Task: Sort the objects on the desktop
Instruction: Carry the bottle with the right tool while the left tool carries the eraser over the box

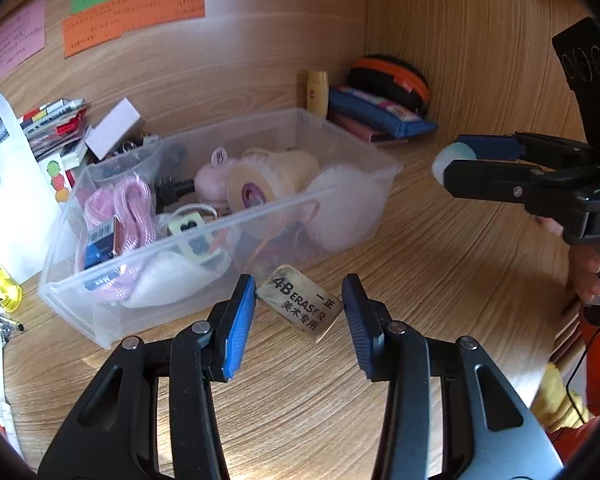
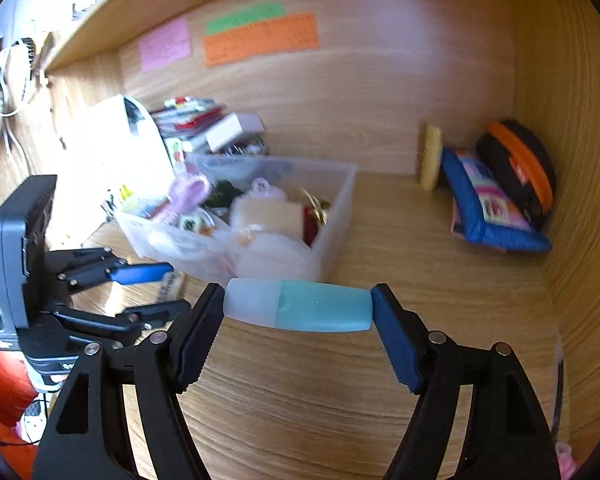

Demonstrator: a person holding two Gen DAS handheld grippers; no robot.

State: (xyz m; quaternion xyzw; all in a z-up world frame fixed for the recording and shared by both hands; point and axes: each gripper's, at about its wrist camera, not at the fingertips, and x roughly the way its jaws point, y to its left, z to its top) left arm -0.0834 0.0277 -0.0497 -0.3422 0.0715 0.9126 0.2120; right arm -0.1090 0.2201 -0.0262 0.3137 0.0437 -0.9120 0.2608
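A worn 4B eraser (image 1: 300, 303) lies on the wooden desk in front of the clear plastic bin (image 1: 204, 236). My left gripper (image 1: 300, 312) is open, its blue pads on either side of the eraser; the left pad looks close to its corner. It also shows in the right wrist view (image 2: 160, 288), with the eraser (image 2: 171, 285) between its fingers. My right gripper (image 2: 298, 320) is shut on a small teal bottle with a white cap (image 2: 300, 306), held crosswise above the desk. In the left wrist view that gripper (image 1: 456, 160) holds the bottle (image 1: 450, 158) to the right of the bin.
The bin (image 2: 332, 232) holds several small items. Behind it lies a pile of boxes and papers (image 1: 60, 124). A yellow bottle (image 1: 318, 94), blue pouch (image 1: 380, 114) and black-orange case (image 1: 392, 80) sit in the back right corner. Sticky notes (image 1: 132, 16) hang on the back wall.
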